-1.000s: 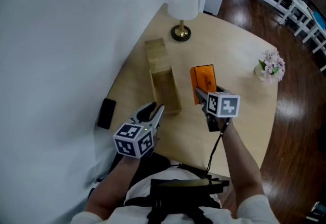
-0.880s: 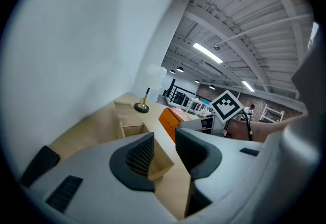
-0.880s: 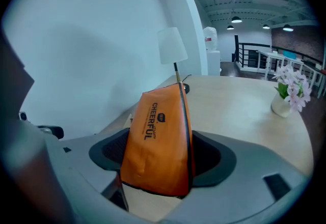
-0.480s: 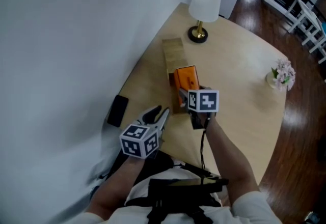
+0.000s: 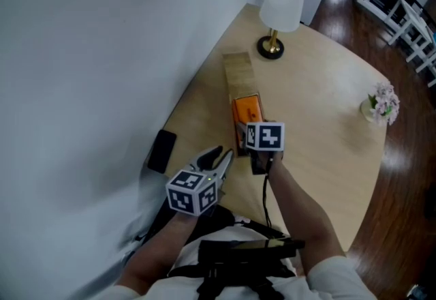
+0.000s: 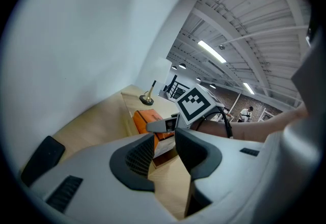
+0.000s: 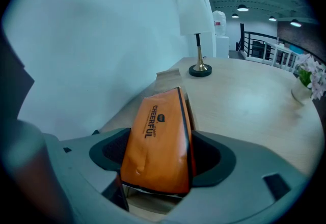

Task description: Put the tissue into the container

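My right gripper [image 5: 251, 129] is shut on an orange tissue pack [image 5: 246, 110], which it holds over the open wooden container [image 5: 231, 106] near the table's wall side. In the right gripper view the pack [image 7: 160, 139] stands on edge between the two pads, and the container's far section [image 7: 168, 78] shows beyond it. My left gripper [image 5: 218, 159] hovers just near-left of the container, open, with nothing between its fingers. Its own view shows the pack [image 6: 146, 118] and the right gripper's marker cube [image 6: 196, 104] ahead.
A white-shaded lamp [image 5: 281, 12] on a brass base stands at the table's far end. A small pot of pink flowers [image 5: 381, 103] sits at the right edge. A black phone [image 5: 161, 151] lies by the wall, left of my left gripper. The wall runs along the table's left.
My right gripper has carried the tissue pack leftward from the open tabletop to above the wooden container. The left gripper has stayed about where it was.
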